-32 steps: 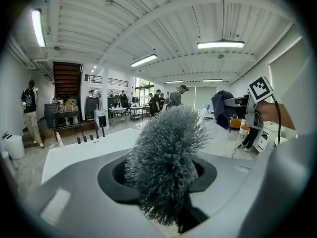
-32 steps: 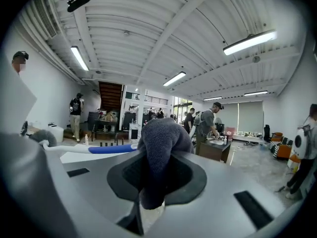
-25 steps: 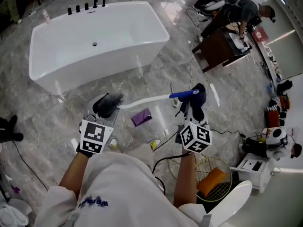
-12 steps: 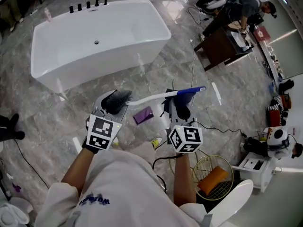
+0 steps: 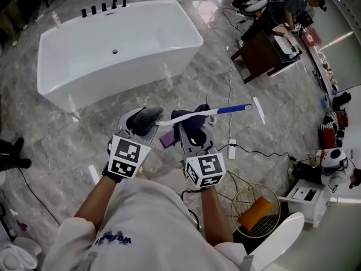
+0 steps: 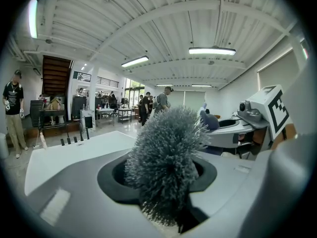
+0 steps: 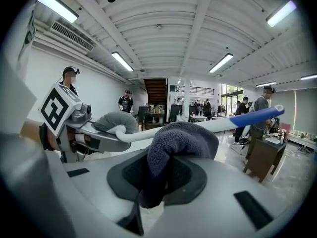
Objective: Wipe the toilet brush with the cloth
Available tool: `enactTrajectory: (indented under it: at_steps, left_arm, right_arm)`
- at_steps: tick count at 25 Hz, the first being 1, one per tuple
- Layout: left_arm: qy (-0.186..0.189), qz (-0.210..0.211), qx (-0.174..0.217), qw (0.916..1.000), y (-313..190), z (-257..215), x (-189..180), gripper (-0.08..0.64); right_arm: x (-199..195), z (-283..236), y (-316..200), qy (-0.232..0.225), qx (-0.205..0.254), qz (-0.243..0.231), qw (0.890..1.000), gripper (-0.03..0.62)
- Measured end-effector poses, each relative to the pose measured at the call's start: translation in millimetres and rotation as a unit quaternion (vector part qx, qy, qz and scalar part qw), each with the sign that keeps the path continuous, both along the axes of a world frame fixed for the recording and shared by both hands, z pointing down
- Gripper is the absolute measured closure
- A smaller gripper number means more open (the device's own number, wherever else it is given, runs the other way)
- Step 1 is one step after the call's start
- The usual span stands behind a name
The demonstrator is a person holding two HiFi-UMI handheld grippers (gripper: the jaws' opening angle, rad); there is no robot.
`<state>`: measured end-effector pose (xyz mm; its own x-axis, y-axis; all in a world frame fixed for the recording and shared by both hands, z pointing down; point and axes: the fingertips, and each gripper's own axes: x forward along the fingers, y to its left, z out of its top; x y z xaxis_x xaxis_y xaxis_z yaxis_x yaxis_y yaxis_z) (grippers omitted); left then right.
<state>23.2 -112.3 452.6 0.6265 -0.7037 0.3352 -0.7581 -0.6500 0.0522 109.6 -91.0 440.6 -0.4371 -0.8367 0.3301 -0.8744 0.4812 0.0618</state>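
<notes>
The toilet brush has a grey bristle head [image 5: 148,119] [image 6: 166,167], a white shaft [image 5: 189,114] [image 7: 148,132] and a blue handle end [image 5: 236,108] [image 7: 255,117]. My left gripper [image 5: 141,124] [image 6: 171,217] is shut on the bristle head and holds the brush level, handle pointing right. My right gripper [image 5: 194,130] [image 7: 153,192] is shut on a dark blue cloth [image 5: 196,125] [image 7: 173,148]. The cloth bulges up right below the white shaft, near its middle. Whether it touches the shaft is not clear.
A white bathtub [image 5: 113,44] stands ahead on the marble floor. A purple item [image 5: 167,139] lies on the floor under the brush. A gold wire basket [image 5: 254,210] with an orange object is at lower right, with a white cable [image 5: 242,148] nearby. People stand at a brown desk [image 5: 259,55] far right.
My right gripper with the cloth has slid left along the brush, from the blue handle end to the middle of the white shaft. The left gripper with the brush head has shifted slightly right.
</notes>
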Motion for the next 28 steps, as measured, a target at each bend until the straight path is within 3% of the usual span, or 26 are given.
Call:
enactTrajectory:
  at_steps: [18,22,25,28]
  left_arm:
    - [0.003,0.007,-0.001,1.0,-4,1,10,0.365]
    - [-0.011,0.015,-0.003,0.9998,-3,6,10,0.367]
    - [-0.014,0.017,-0.005,0.9997,-3,9,9,0.366]
    - [-0.016,0.013,-0.01,0.9997,-5,14,4,0.365]
  right_arm:
    - [-57,21,24,0.034,-0.025,-0.083,0.996,0.528]
    - [-71,28,35,0.05,-0.027,-0.107,0.993,0.529]
    - [-52,24,28,0.055,-0.013,-0.082,0.995,0.529]
    - [-17,17,15,0.049,0.0,-0.027,0.998,0.529]
